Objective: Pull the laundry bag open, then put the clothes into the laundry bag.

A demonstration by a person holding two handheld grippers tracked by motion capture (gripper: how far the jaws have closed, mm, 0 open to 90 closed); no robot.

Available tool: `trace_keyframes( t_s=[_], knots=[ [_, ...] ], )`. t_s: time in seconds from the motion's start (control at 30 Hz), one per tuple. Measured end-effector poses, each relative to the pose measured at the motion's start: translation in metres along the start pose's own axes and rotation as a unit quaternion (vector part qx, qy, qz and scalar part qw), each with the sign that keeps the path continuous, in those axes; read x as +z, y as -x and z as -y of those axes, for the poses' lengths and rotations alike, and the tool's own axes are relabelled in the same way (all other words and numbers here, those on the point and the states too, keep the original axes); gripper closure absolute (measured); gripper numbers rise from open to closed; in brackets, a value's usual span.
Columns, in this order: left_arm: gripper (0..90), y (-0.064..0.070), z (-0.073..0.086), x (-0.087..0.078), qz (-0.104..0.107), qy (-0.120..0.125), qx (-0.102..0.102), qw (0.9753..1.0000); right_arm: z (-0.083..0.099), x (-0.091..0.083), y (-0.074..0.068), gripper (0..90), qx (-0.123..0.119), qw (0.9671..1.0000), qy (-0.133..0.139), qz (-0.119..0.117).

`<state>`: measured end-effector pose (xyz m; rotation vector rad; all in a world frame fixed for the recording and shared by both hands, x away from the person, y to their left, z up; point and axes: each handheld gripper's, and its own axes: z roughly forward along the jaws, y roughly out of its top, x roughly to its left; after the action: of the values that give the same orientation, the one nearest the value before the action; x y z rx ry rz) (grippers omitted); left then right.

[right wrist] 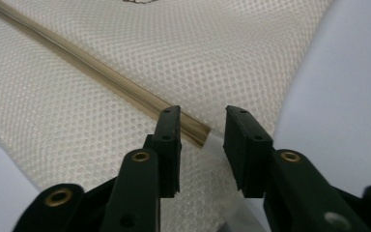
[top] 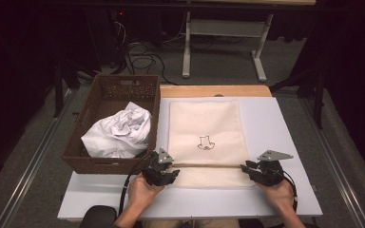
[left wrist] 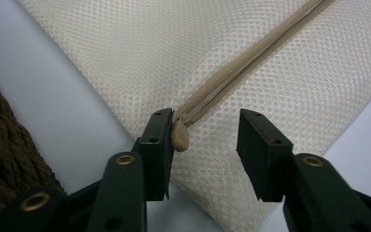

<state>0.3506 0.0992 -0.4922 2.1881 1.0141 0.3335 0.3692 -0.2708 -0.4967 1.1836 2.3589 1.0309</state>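
1. We find the mesh bag (top: 206,135) lying flat on the table (top: 285,123), its near end close to the near edge, just right of the basket (top: 105,164). A small drawing (top: 206,143) marks its middle.
2. The zipper (top: 209,166) runs across the bag's near end, parallel to the near edge of the table. It appears closed along its length; its pull tab (left wrist: 179,137) sits at the left end.
3. The left gripper (left wrist: 204,145) is released, jaws spread either side of the zipper's left end. The pull tab rests against the inner face of one jaw but is not pinched.
4. The right gripper (right wrist: 202,145) is likewise released, jaws apart over the zipper's right end (right wrist: 196,131), at the bag's right border. It grasps nothing.
5. The basket stands at the left edge of the table with crumpled white cloth (top: 119,133) inside.
6. Judgement: the work in hand looks like opening the zipper, one gripper on the tab, the other steadying the far end.
7. Risks: the tab lies off-centre, so closing may push it aside or catch mesh instead. If the right gripper grips too little fabric, the whole bag could slide or bunch when the tab is pulled.
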Motion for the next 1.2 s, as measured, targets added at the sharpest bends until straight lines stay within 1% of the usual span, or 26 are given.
trace_keyframes(
  t_s=[0.1, 0.13, 0.2, 0.3, 0.37, 0.4, 0.43, 0.47, 0.5, 0.53, 0.6, 0.67, 0.7, 0.8, 0.83, 0.87, 0.9, 1.0, 1.1, 1.2],
  knots=[
    [50.9, 0.0, -0.001, -0.003, -0.001, 0.011, -0.009, 0.9999, 0.0, -0.001, -0.003, 60.9, -0.011, 0.9999, 0.006, 0.001],
    [50.2, 0.0, -0.002, -0.005, -0.003, 0.015, -0.006, 0.9999, 0.0, -0.001, -0.003, 60.2, -0.016, 0.9998, 0.011, 0.001],
    [49.2, 0.003, -0.004, -0.008, -0.005, 0.026, -0.002, 0.9997, -0.001, -0.003, -0.003, 58.8, -0.014, 0.9998, 0.015, 0.002],
    [48.5, 0.008, -0.007, -0.01, 0.0, 0.033, 0.009, 0.9994, -0.001, -0.005, -0.002, 57.4, -0.008, 0.9997, 0.02, 0.008],
    [48.3, 0.013, -0.011, -0.009, 0.005, 0.032, 0.023, 0.9992, -0.001, -0.006, -0.001, 56.4, -0.009, 0.9996, 0.025, 0.007],
    [48.2, 0.016, -0.013, -0.008, 0.007, 0.031, 0.03, 0.9991, -0.001, -0.006, -0.002, 55.9, -0.005, 0.9996, 0.026, 0.005],
    [48.0, 0.019, -0.016, -0.006, 0.001, 0.026, 0.037, 0.999, -0.002, -0.006, -0.001, 55.4, -0.009, 0.9995, 0.031, 0.004],
    [47.9, 0.022, -0.019, -0.005, -0.001, 0.021, 0.043, 0.9989, -0.002, -0.007, -0.003, 55.2, -0.006, 0.9995, 0.03, 0.004],
    [47.9, 0.025, -0.022, -0.003, 0.004, 0.019, 0.048, 0.9987, -0.002, -0.008, -0.003, 54.9, -0.009, 0.9995, 0.03, 0.001],
    [47.9, 0.028, -0.024, -0.001, 0.014, 0.018, 0.05, 0.9985, -0.001, -0.008, -0.003, 54.5, -0.015, 0.9994, 0.032, 0.0],
    [47.8, 0.035, -0.029, 0.003, 0.028, 0.014, 0.057, 0.9979, -0.001, -0.008, -0.003, 53.9, -0.008, 0.9994, 0.032, -0.005],
    [47.7, 0.043, -0.033, 0.009, 0.04, 0.012, 0.068, 0.9968, -0.001, -0.008, -0.003, 53.4, -0.008, 0.9994, 0.034, -0.005],
    [47.6, 0.047, -0.034, 0.012, 0.046, 0.011, 0.074, 0.9961, -0.001, -0.009, -0.004, 53.1, -0.002, 0.9995, 0.032, -0.006],
    [47.6, 0.054, -0.035, 0.021, 0.059, 0.012, 0.073, 0.9955, -0.002, -0.01, -0.004, 52.2, -0.003, 0.9993, 0.037, -0.007],
    [47.7, 0.055, -0.034, 0.023, 0.06, 0.011, 0.074, 0.9954, -0.002, -0.01, -0.005, 51.4, -0.005, 0.9993, 0.037, -0.009],
    [47.9, 0.056, -0.033, 0.025, 0.057, 0.007, 0.078, 0.9953, -0.002, -0.01, -0.006, 50.9, -0.007, 0.9991, 0.039, -0.013],
    [48.1, 0.056, -0.031, 0.027, 0.054, 0.006, 0.078, 0.9955, -0.002, -0.011, -0.007, 50.9, -0.013, 0.999, 0.04, -0.015],
    [48.9, 0.051, -0.025, 0.032, 0.052, 0.0, 0.062, 0.9967, -0.002, -0.01, -0.012, 50.6, -0.016, 0.9988, 0.042, -0.02],
    [48.5, 0.045, -0.023, 0.036, 0.054, -0.003, 0.044, 0.9976, -0.005, -0.008, -0.017, 50.7, -0.035, 0.9985, 0.038, -0.019],
    [47.8, 0.045, -0.022, 0.04, 0.056, -0.012, 0.037, 0.9976, -0.015, -0.005, -0.025, 51.9, -0.042, 0.9987, 0.02, -0.022]
  ],
)
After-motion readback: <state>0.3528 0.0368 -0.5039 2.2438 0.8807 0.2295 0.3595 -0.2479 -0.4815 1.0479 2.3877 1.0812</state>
